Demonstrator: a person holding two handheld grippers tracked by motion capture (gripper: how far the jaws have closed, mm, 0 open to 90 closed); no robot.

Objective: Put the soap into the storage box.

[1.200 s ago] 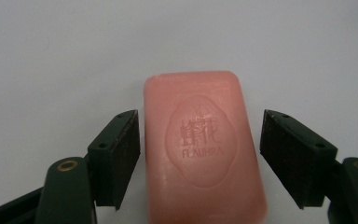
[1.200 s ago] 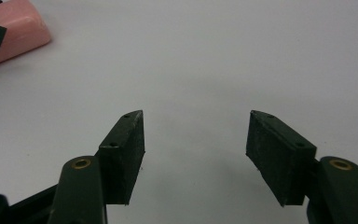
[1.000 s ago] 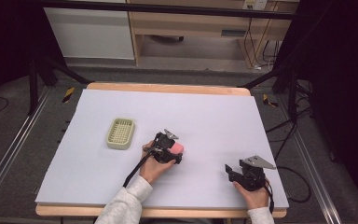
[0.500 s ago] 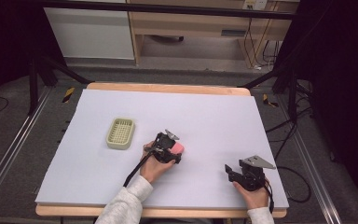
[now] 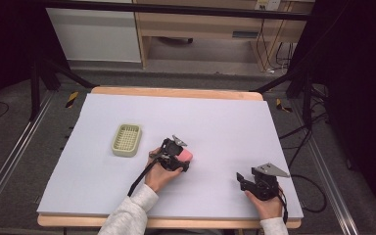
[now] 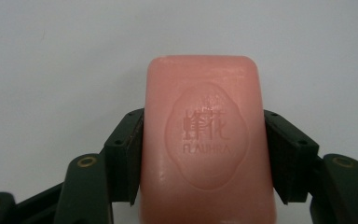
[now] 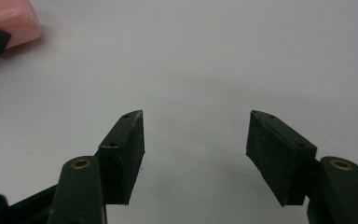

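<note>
I have the left gripper (image 5: pixel 180 158) closed on the pink soap bar (image 6: pixel 209 140): in the left gripper view both pads press its long sides about halfway along, with the embossed face up and the far end sticking out past the tips. The bar sits near the middle of the white table top (image 5: pixel 225 117), and I judge it is still resting on the surface or just off it. Soap is slick, so I'd keep the squeeze steady, lift straight up without tilting, and carry it level toward the pale green slatted soap dish (image 5: pixel 113 147), which stands to the left of the bar, near but clearly apart. The dish looks empty; its ribbed floor shows throughout. I'd line the bar's long axis up with the dish's before lowering. My right gripper (image 7: pixel 196 135) rests near the table's front right, jaws standing apart with nothing between them.
</note>
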